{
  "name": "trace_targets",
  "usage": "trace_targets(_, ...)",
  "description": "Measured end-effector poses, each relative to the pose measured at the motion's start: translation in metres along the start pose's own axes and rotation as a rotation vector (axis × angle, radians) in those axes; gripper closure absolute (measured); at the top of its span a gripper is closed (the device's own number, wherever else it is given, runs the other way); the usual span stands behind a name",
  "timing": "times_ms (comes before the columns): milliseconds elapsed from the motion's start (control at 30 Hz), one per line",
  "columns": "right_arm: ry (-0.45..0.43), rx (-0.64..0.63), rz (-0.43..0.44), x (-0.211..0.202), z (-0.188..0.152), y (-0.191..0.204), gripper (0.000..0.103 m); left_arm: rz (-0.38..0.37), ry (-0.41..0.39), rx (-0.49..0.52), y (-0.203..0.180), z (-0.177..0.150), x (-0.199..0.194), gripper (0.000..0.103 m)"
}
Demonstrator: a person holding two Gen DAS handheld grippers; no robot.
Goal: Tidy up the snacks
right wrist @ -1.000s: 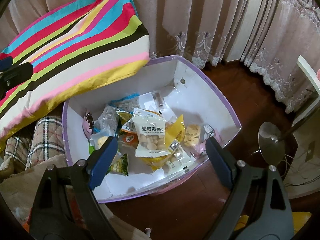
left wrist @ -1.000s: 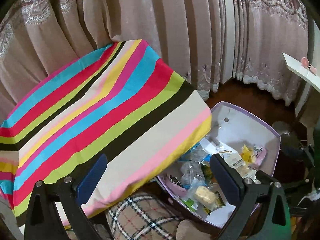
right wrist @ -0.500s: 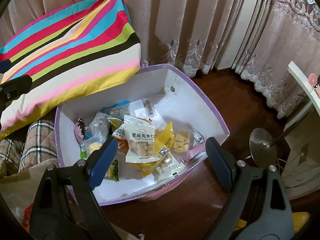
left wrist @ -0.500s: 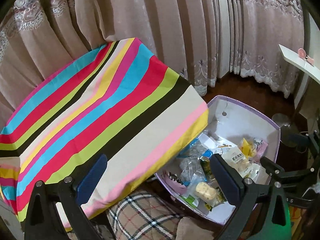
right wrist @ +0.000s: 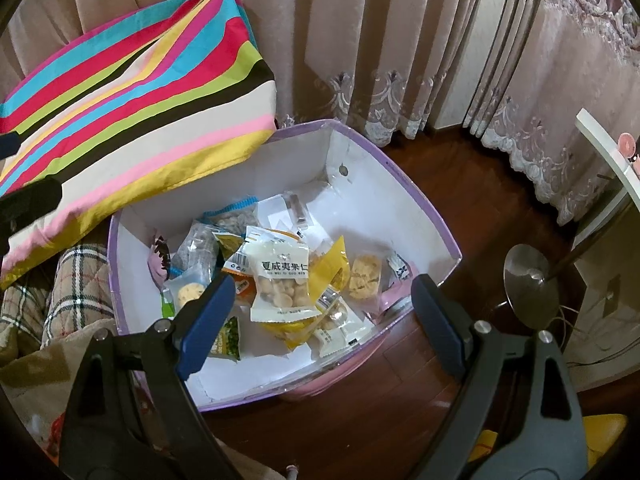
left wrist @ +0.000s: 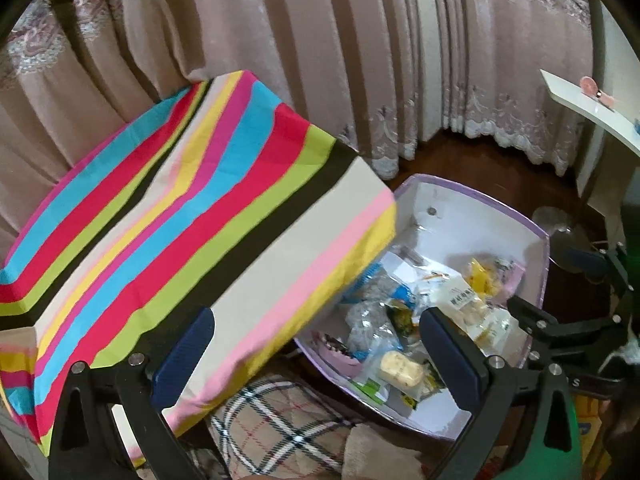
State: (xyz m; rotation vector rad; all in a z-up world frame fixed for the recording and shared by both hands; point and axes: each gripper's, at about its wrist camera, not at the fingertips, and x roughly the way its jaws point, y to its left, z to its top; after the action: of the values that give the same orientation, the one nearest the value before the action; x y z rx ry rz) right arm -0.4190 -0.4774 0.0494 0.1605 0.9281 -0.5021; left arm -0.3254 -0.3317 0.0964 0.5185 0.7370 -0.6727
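Purple-rimmed and white inside, the box [right wrist: 420, 200] sat on the dark wooden floor [right wrist: 480, 208], just beside the near right corner of the counter [left wrist: 200, 220] under its striped cloth. Loose snack packets lay heaped in the box. Uppermost was a white nut packet [right wrist: 282, 276] with printed characters, resting on a yellow packet [right wrist: 330, 264]; a clear cookie packet [right wrist: 364, 274] lay to its right, and a green packet [right wrist: 228, 338] sat near the box's front wall.

The right gripper [right wrist: 320, 316] hung above the front part of the box with its blue-padded fingers [right wrist: 206, 320] spread wide and holding nothing. In its view the white nut packet fell between the two fingers, nearer the left one, not touching either (the height above it could not be judged).

The left gripper [left wrist: 316, 356] was likewise wide open and empty, placed over the counter's near right corner. Its left finger showed against the striped cloth and its right finger against the box, where a pale cake packet [left wrist: 400, 368] lay just inside that finger. A plaid cushion [left wrist: 280, 420] showed below the counter edge.
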Motion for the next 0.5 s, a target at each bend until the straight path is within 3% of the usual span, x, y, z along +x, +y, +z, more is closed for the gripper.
trace_targets(500,0.048,0.026,-0.003,0.01,-0.005,-0.005,0.012,-0.104,0.062,0.035,-0.014,-0.002,0.009,0.0)
